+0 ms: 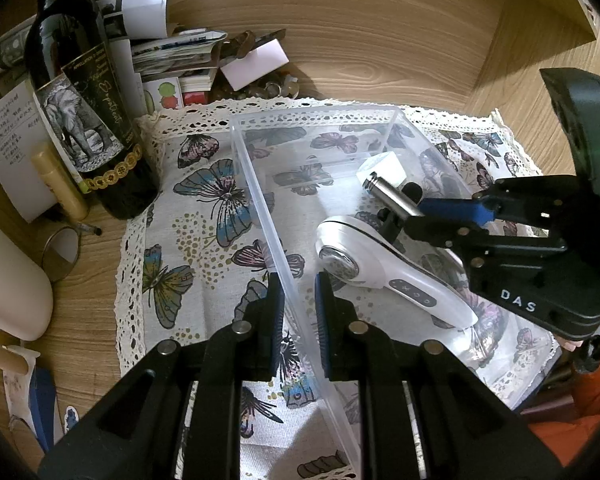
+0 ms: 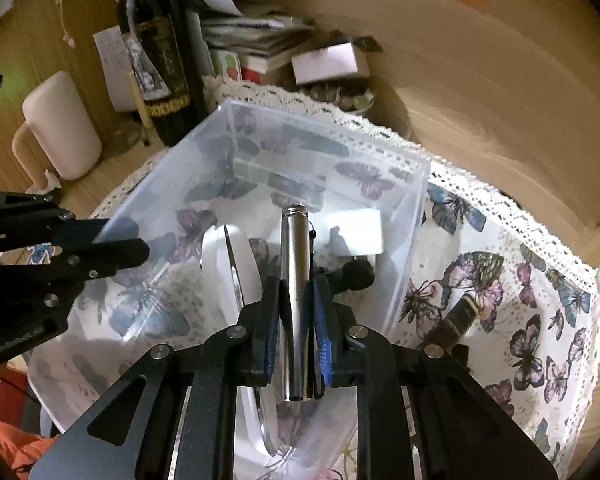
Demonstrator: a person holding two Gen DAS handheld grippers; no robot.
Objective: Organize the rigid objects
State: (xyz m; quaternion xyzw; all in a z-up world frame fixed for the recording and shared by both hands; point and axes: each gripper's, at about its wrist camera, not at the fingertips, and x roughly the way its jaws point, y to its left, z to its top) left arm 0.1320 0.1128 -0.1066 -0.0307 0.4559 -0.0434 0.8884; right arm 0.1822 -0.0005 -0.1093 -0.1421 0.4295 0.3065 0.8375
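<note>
Clear plastic bin (image 1: pixel 260 184) on butterfly cloth (image 1: pixel 204 216), left gripper (image 1: pixel 298 300) straddling bin's near wall, contact unclear, right gripper (image 2: pixel 296 312) clamped on metal cylinder (image 2: pixel 294 276) above bin interior, white handheld device (image 1: pixel 364 264) and 1 white block (image 1: pixel 384 170) inside bin.

A clear plastic rectangular bin (image 1: pixel 320 152) sits on a butterfly-printed lace-edged cloth (image 1: pixel 204 216) at the centre of the left wrist frame. Inside the bin, a white handheld device with a metal head (image 1: pixel 364 256) lies lower right, a small white cube (image 1: pixel 384 168) above it toward the far wall. A silver metal cylinder (image 1: pixel 392 196) lies between them, over the bin. A dark wine bottle with an elephant label (image 1: pixel 84 120) stands left of the cloth; stacked papers and booklets (image 1: pixel 172 56) lie behind it at upper left.
</note>
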